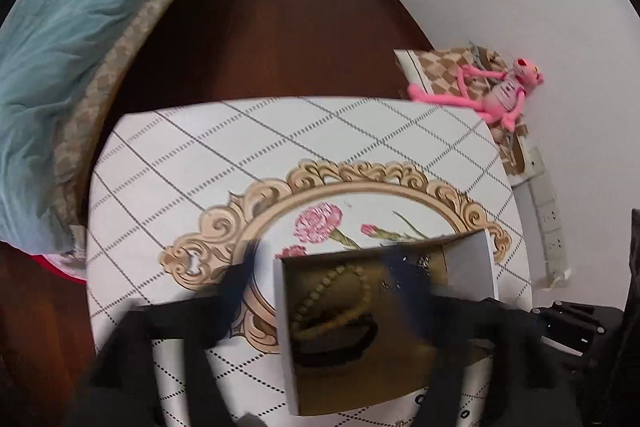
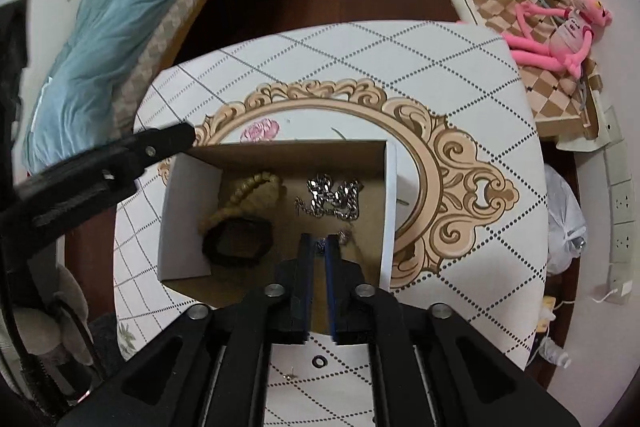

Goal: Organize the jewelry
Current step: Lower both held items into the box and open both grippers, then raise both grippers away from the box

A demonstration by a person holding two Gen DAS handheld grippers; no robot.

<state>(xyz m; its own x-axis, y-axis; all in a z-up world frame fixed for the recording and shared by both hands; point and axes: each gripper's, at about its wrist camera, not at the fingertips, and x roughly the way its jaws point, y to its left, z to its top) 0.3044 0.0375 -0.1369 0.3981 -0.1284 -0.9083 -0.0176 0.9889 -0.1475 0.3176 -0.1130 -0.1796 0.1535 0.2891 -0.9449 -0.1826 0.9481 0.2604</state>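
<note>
Two grippers work at the open white cardboard box with a brown inside [image 2: 276, 211], which sits on the round table covered in white diamond-patterned cloth [image 2: 460, 67], over its gold scrollwork oval. The left gripper [image 1: 332, 287] is badly blurred in its own view, its fingers spread wide, one outside the box's left wall and one over its interior. The right gripper [image 2: 319, 247] reaches into the box with its blue-padded fingers drawn nearly together; something small and silvery sits at their tips, though whether it is pinched I cannot tell. Inside lie a beige beaded bracelet [image 2: 248, 195], a dark band [image 2: 236, 243] partly in shadow, and a silver link chain [image 2: 334, 201]. Small pieces (a ring [image 2: 320, 361], perhaps) lie on the cloth near the front edge. A pink plush toy [image 2: 556, 27] rests beyond the table's right rim. No writing is readable.
</note>
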